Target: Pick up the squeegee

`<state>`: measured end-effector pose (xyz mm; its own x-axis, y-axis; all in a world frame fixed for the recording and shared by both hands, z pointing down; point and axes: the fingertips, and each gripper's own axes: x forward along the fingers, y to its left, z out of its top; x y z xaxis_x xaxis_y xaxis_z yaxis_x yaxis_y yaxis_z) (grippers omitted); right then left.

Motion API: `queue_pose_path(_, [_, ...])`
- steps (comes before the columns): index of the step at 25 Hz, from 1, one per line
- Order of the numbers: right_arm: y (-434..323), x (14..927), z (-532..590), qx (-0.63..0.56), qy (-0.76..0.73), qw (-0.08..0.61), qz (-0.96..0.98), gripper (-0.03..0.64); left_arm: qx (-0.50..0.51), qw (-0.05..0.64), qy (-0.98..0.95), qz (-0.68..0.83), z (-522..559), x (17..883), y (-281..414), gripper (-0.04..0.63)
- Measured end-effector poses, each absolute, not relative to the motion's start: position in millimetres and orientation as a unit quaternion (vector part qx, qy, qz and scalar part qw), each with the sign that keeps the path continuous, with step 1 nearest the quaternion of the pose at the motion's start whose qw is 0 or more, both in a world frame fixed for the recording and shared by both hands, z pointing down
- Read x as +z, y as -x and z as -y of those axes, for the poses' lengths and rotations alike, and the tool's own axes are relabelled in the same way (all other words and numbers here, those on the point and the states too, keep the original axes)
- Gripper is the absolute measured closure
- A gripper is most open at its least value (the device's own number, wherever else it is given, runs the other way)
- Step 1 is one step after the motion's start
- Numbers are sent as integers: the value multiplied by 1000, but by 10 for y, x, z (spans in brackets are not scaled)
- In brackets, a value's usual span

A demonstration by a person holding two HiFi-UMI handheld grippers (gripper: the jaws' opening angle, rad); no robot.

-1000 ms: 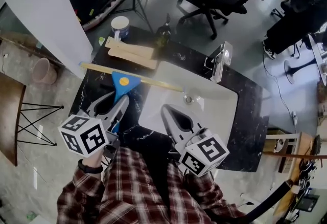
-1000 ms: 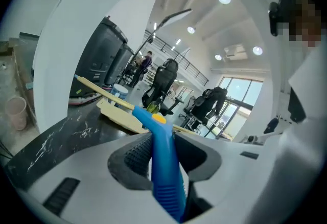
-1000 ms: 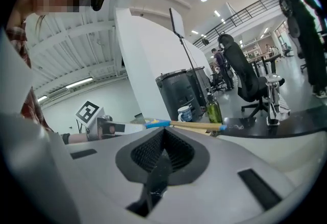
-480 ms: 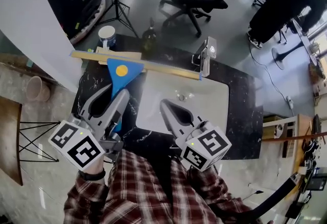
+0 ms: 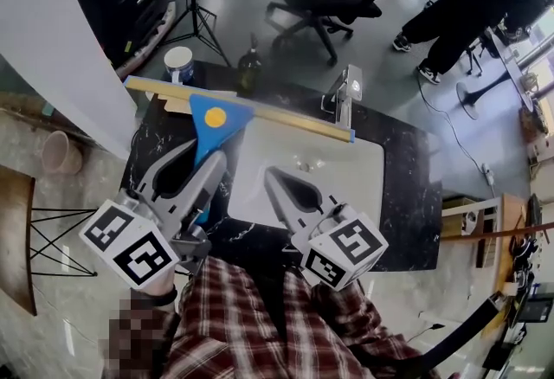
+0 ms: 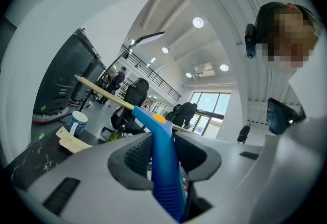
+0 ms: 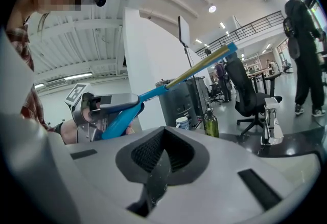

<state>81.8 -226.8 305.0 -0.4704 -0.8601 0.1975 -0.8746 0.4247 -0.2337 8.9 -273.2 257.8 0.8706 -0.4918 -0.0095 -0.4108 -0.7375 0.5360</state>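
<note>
- Holding the squeegee (image 5: 214, 121) tight by its handle, the left gripper (image 5: 212, 168) hangs just left of the sink (image 5: 351, 183).
- Right gripper (image 5: 272, 176), pinched together and empty, hangs over the sink.
- Squeegee blade looks lifted, beyond the sink; next, just keep it steady.

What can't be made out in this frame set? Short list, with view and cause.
- Handle end of the squeegee: in the head view it is under the left gripper; in the left gripper view it is cut off by the gripper's own body.
- Print on the cup: too small in every view.
- Label on the bottle: too small and too dark.
- Part of the sink near rim: in the head view it is covered by the right gripper.
</note>
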Motion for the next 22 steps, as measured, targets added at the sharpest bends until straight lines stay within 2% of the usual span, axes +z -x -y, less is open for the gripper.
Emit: queue_pose_path(22, [-790, 3048, 2361, 155, -506, 21, 849, 606, -72, 274, -931, 228, 2714, 2531, -142, 451])
